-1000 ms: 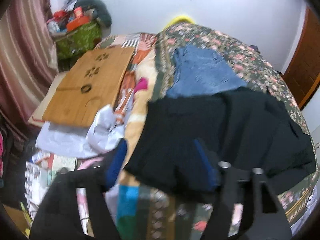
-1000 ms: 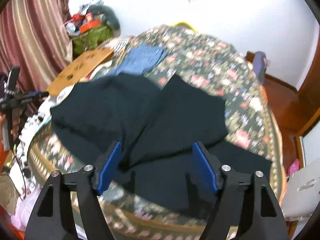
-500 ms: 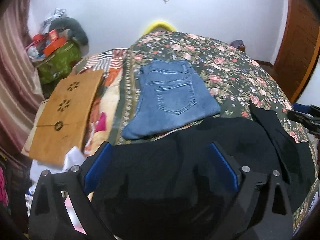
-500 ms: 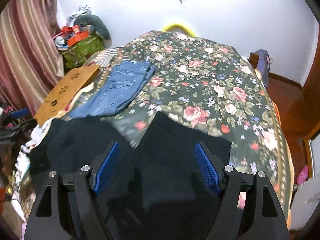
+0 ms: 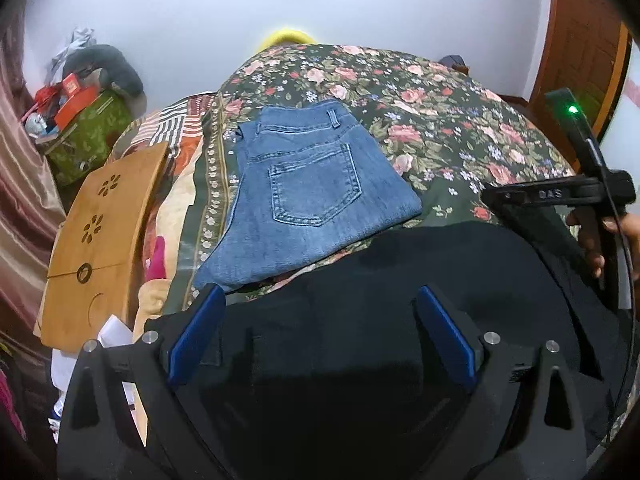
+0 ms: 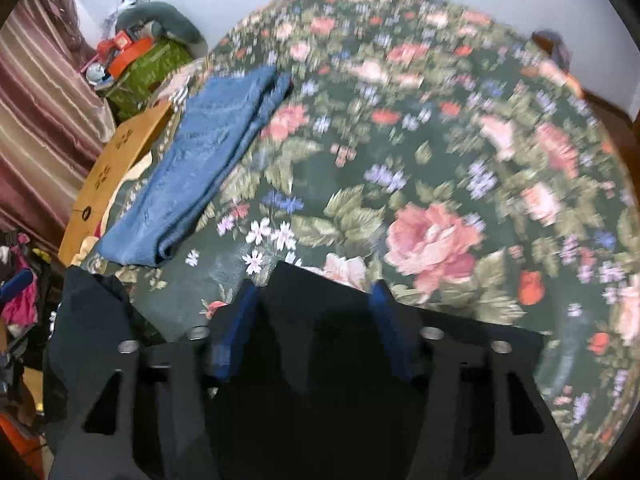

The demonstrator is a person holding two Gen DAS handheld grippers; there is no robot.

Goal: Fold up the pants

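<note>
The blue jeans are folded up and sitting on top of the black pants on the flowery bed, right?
Not quite. The blue jeans are folded and on the flowery bed, but they are not on top of the black pants. The left wrist view shows them lying farther back on the bedspread, beyond the black pants, which lie nearer, under the open left hand-held gripper.
</note>
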